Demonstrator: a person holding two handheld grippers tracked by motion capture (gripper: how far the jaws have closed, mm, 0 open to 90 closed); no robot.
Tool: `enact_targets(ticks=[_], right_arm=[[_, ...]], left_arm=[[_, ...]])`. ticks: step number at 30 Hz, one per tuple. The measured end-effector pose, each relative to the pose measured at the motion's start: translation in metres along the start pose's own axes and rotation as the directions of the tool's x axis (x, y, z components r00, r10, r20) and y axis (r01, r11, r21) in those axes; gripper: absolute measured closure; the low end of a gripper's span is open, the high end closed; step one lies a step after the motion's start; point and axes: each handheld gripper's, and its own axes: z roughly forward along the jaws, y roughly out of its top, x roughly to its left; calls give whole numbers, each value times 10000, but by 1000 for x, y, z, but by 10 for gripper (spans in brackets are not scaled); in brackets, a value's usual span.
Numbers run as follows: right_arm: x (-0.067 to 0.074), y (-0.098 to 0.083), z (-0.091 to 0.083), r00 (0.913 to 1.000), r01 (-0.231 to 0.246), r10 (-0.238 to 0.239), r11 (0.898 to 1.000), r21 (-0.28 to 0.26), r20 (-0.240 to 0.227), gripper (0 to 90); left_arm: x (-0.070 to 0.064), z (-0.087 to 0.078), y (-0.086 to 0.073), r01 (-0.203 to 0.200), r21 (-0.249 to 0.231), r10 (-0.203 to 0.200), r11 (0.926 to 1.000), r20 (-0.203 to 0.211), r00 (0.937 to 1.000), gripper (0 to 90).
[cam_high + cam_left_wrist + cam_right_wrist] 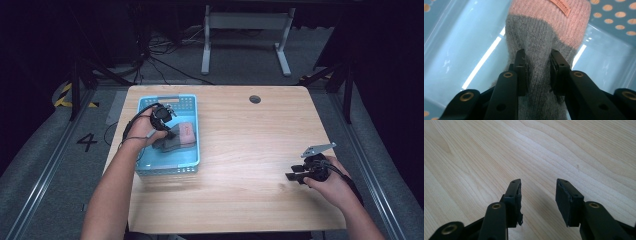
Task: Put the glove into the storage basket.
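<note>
Your left tongs are clamped on the grey-pink sock, which lies in the blue basket, left-centre of the high view. Your right tongs are apart w/ nothing between, over bare worktop, lower right.

Grey-and-pink knit sock, perhaps a mitten, in light-blue perforated basket.
</note>
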Motion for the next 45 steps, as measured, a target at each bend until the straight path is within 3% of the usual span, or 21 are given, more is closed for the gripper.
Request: enact_targets(ticks=[8,12,18,21,26,28,34,38,39,41,45], right_arm=[[0,-3,-1,10000,-35,35,10000,-15,26,563],[0,-4,-1,10000,-20,20,10000,14,39,559],[1,-1,0,10000,69,-69,10000,-52,20,556],[1,2,2,9998,183,-183,9998,-16,-48,556],[2,7,5,9995,282,-282,9996,9,-133,556],[2,9,7,9991,377,-377,9993,-5,-169,556],[5,20,14,9973,654,-653,9979,7,-337,556],[5,25,17,9960,790,-790,9969,6,-408,557],[5,27,18,9956,824,-823,9966,-2,-438,557],[5,29,19,9951,867,-865,9962,11,-476,557],[4,34,22,9939,947,-947,9955,-24,-558,557]], left_arm=[[3,8,1,-217,110,216,9997,55,9998,706],[5,10,1,-319,119,322,9994,-231,9992,658],[5,6,-1,-64,-563,24,9984,-709,9975,518],[2,-2,-2,-1,-990,-79,9951,-803,9967,508],[-11,-18,-2,354,-1806,-467,9829,-587,9972,530],[-18,-26,-1,556,-2154,-666,9749,-442,9968,539],[-35,-40,-1,1019,-2454,-1088,9640,-147,9940,667],[-50,-50,-4,1383,-3015,-1390,9434,191,9901,684],[-54,-53,-5,1434,-3172,-1418,9375,283,9895,684],[-62,-58,-6,1482,-3298,-1425,9323,414,9889,682],[-80,-68,-10,1442,-3453,-1323,9273,580,9895,668]])
